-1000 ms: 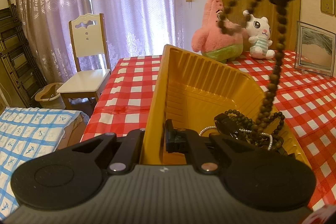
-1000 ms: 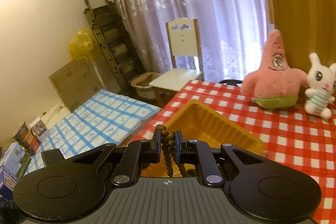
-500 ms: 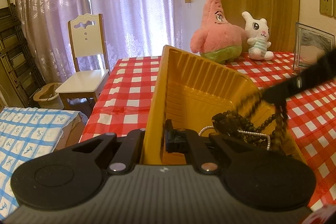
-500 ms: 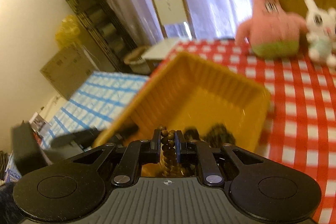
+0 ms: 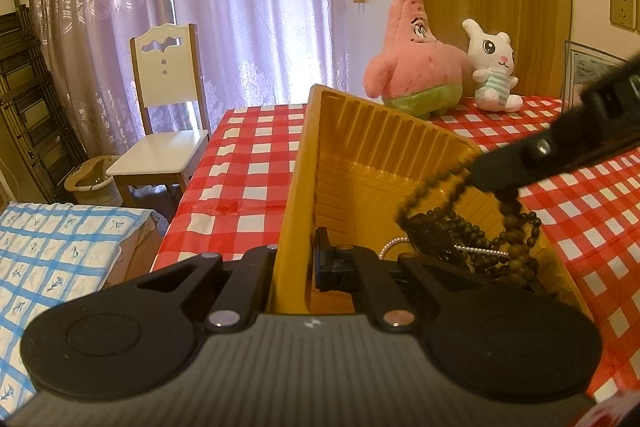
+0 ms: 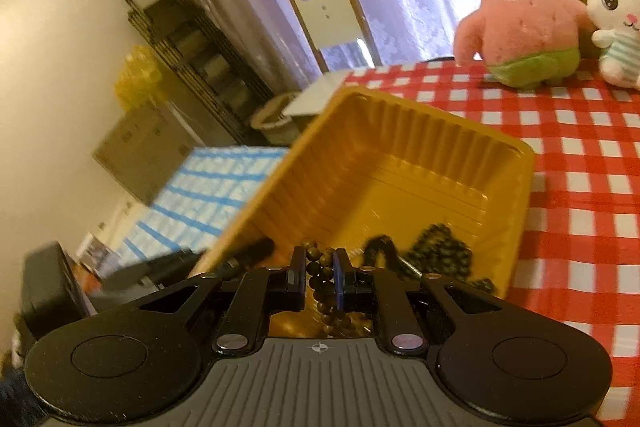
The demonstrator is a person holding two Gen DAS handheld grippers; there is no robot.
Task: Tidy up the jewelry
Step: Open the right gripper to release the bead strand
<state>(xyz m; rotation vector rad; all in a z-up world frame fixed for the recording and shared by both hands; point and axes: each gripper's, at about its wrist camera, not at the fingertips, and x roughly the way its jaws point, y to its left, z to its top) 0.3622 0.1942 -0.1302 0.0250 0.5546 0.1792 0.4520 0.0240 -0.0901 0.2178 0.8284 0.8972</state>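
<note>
Clamping yellow tray (image 5: 380, 147) side wall: left gripper (image 5: 296, 267), jaws closed on it. Right gripper (image 6: 320, 269) pinches brown bead string (image 6: 322, 287) over tray; other beads (image 5: 460, 235) piled inside, on checkered tablecloth (image 5: 248, 163).

no readable text, labels, brands, numbers or signs

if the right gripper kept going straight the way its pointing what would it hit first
Probably the bare floor of the yellow tray. The right gripper, shut on the brown bead strand, points down into the tray, with the dark bead pile just right of that line; depth is unclear.
</note>
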